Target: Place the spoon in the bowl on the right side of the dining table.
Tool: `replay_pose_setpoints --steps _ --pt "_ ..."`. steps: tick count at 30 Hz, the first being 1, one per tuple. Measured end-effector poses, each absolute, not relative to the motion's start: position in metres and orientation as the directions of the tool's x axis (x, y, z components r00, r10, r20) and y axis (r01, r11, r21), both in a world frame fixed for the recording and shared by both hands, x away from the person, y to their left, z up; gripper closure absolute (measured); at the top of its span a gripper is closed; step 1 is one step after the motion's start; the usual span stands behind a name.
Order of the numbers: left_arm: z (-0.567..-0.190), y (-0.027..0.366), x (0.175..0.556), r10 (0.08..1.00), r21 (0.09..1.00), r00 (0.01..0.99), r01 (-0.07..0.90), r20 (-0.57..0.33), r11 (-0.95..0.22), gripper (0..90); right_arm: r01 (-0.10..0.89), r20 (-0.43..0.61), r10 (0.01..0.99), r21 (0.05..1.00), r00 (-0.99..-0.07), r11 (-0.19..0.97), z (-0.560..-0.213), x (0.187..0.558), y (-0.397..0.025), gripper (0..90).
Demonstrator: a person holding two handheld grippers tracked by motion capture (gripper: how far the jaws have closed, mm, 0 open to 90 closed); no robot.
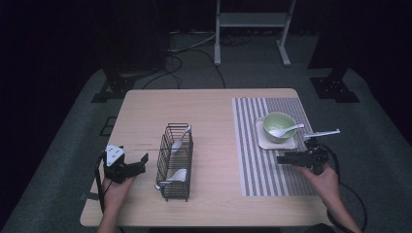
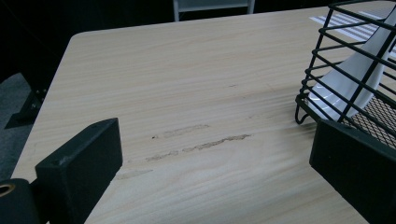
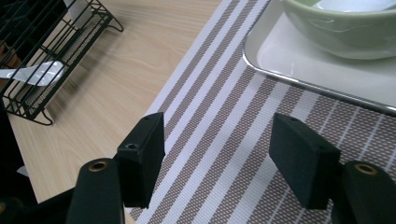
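Note:
A black wire basket (image 1: 175, 160) stands mid-table with two white spoons (image 1: 180, 139) inside; its corner and one spoon (image 2: 350, 79) also appear in the left gripper view. A green bowl (image 1: 279, 126) holding a white spoon (image 1: 286, 130) rests on a white square tray (image 1: 277, 143) on the striped placemat (image 1: 262, 165). My left gripper (image 1: 141, 162) is open above bare wood, just left of the basket. My right gripper (image 1: 282, 159) is open over the placemat (image 3: 224, 154), just in front of the tray (image 3: 317, 70) and bowl (image 3: 345, 28).
The wooden table (image 1: 209, 107) has bare room at the back and between basket and placemat. A scuff mark (image 2: 201, 142) shows on the wood ahead of the left jaws. A white stand (image 1: 252, 29) and cables (image 1: 194, 48) lie on the floor beyond the table.

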State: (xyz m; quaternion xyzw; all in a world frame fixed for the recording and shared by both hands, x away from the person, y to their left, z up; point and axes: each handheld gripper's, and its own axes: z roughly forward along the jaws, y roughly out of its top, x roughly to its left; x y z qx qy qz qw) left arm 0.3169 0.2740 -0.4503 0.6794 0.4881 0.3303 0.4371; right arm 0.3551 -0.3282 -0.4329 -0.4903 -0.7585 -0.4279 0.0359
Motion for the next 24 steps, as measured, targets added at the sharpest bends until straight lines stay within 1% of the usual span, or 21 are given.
replay_pose_setpoints --steps 14,24 --pt "-0.45 0.274 0.317 0.951 0.916 0.307 0.374 0.025 -0.145 1.5 0.75 0.462 0.69 0.636 -0.557 0.18 -0.434 0.342 -0.312 29.3" --pt "-0.45 0.274 0.317 0.951 0.916 0.308 0.374 0.025 -0.145 1.5 0.725 0.454 0.669 0.662 -0.588 0.189 -0.437 0.33 -0.299 27.4"
